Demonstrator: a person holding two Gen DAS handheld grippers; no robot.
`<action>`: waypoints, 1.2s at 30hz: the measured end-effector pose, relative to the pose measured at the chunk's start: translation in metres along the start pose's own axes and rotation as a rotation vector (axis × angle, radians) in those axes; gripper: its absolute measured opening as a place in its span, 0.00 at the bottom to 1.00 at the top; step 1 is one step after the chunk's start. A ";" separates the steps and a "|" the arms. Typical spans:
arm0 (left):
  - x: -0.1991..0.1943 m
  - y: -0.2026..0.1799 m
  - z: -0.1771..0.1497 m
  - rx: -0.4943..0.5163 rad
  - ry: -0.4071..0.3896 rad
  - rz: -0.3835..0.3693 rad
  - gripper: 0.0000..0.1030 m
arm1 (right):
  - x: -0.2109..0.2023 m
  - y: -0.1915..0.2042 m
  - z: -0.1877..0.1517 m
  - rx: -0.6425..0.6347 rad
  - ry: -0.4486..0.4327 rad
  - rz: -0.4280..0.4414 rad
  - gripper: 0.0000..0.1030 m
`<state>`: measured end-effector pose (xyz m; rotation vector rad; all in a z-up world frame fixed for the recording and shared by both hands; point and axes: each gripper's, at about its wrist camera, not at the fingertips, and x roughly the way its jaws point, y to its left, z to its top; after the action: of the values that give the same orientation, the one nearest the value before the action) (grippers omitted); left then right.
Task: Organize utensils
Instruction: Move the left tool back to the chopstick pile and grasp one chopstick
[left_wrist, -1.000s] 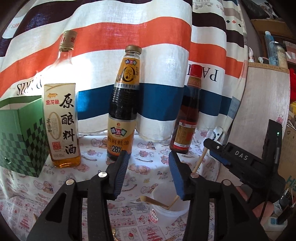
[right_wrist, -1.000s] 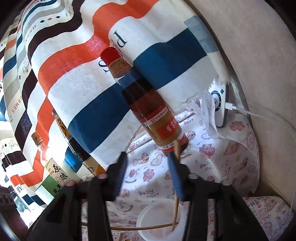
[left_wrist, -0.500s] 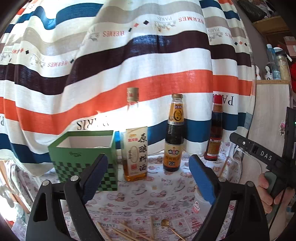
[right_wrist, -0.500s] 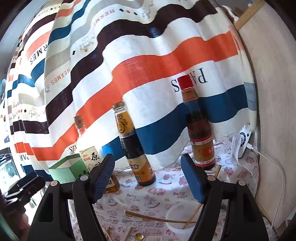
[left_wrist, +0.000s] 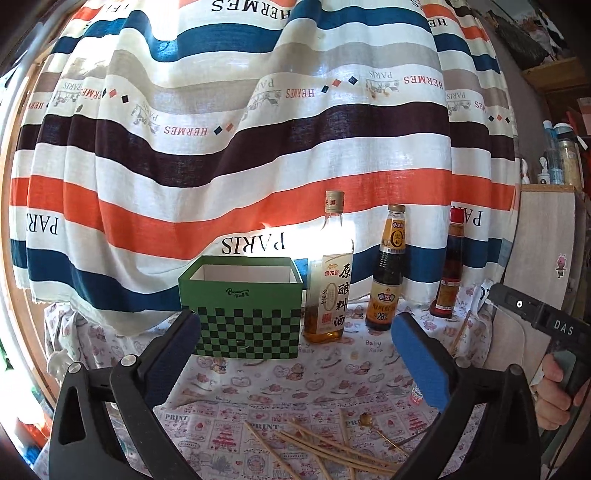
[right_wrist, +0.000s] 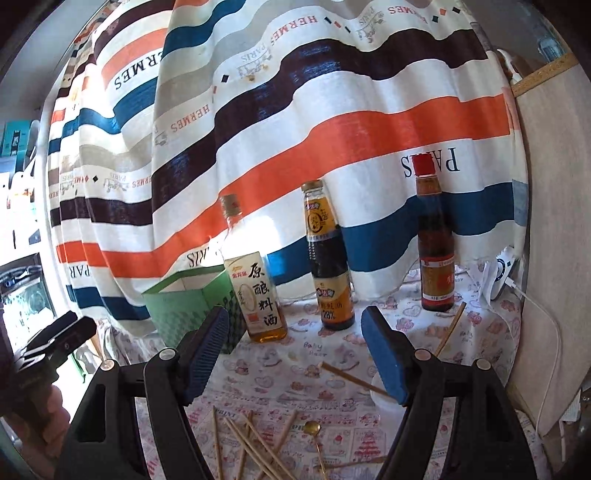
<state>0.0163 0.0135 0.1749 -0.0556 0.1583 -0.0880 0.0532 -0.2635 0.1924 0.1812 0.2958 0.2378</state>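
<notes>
Several wooden chopsticks (left_wrist: 314, 450) (right_wrist: 251, 443) lie scattered on the printed tablecloth, beside a small gold spoon (left_wrist: 365, 419) (right_wrist: 312, 428). A white cup (right_wrist: 378, 391) at the right holds two more chopsticks (right_wrist: 448, 328), and my right finger half hides it. The left gripper (left_wrist: 299, 358) hovers above the cloth with its jaws opening wide and nothing between them. The right gripper (right_wrist: 295, 354) is open and empty too, back from the cup. A green checkered box (left_wrist: 245, 306) (right_wrist: 184, 306) stands open-topped at the back left.
Three sauce bottles (left_wrist: 330, 280) (left_wrist: 388, 280) (left_wrist: 448, 273) line the back against a striped curtain (left_wrist: 258, 147). A pale board (right_wrist: 546, 258) walls the right side, with a white charger and cable (right_wrist: 504, 273) at its foot. The other gripper shows in each view (left_wrist: 535, 317) (right_wrist: 55, 339).
Both grippers drew back and up from the bottles and cup, bringing the loose chopsticks and spoon into view. The left jaws spread much wider. The right view rolled upright.
</notes>
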 end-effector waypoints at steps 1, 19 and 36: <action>-0.003 0.002 -0.005 -0.008 -0.011 0.001 0.99 | -0.004 0.003 -0.004 -0.011 -0.003 -0.013 0.74; 0.042 0.047 -0.114 -0.101 0.095 0.145 0.99 | 0.043 -0.030 -0.100 0.058 0.181 -0.084 0.75; 0.104 0.050 -0.162 -0.112 0.409 0.187 0.99 | 0.104 -0.074 -0.148 0.245 0.424 -0.052 0.75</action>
<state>0.0972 0.0459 -0.0044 -0.1336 0.5755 0.0981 0.1194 -0.2866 0.0098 0.3656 0.7514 0.1859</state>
